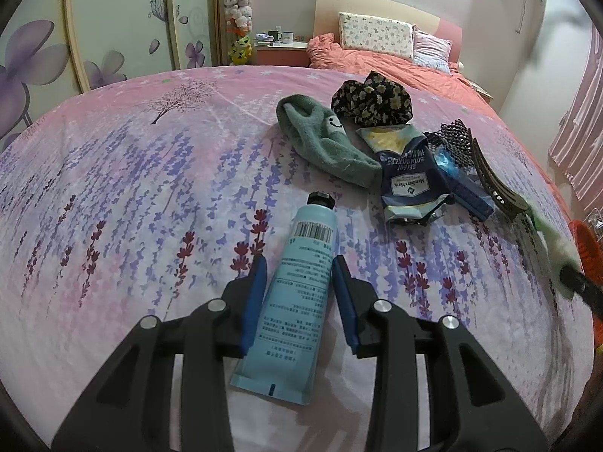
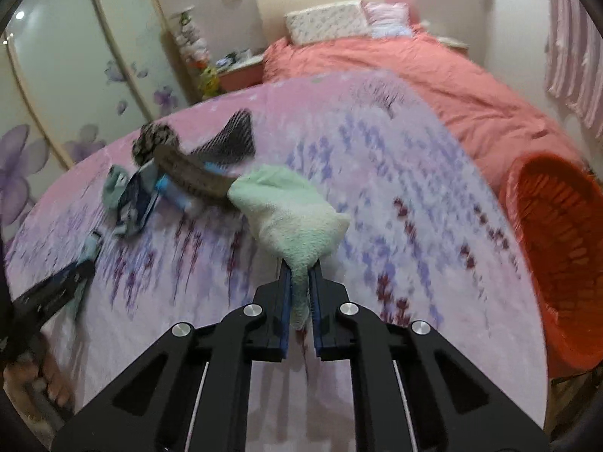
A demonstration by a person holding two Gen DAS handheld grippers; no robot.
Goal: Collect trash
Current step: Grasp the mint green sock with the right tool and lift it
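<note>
On a lavender-print bedspread [image 1: 150,188], the left gripper [image 1: 299,263] straddles a pale blue tube [image 1: 297,282] at lower centre, jaws spread and not yet closed on it. The right gripper [image 2: 300,269] pinches a mint-green sock [image 2: 290,211], with an orange basket [image 2: 557,248] at the frame's right edge. A snack bag [image 1: 410,173], teal sock [image 1: 324,143], floral scrunchie [image 1: 371,100] and hair clip [image 1: 493,177] lie piled upper right, suggesting most of the collecting remains.

Before me a bed [image 1: 132,173] in lavender-print sheet; coral duvet [image 2: 433,86] beyond; flower-painted wardrobe doors [image 1: 113,19] left; striped pink curtain [image 2: 576,60] right.
</note>
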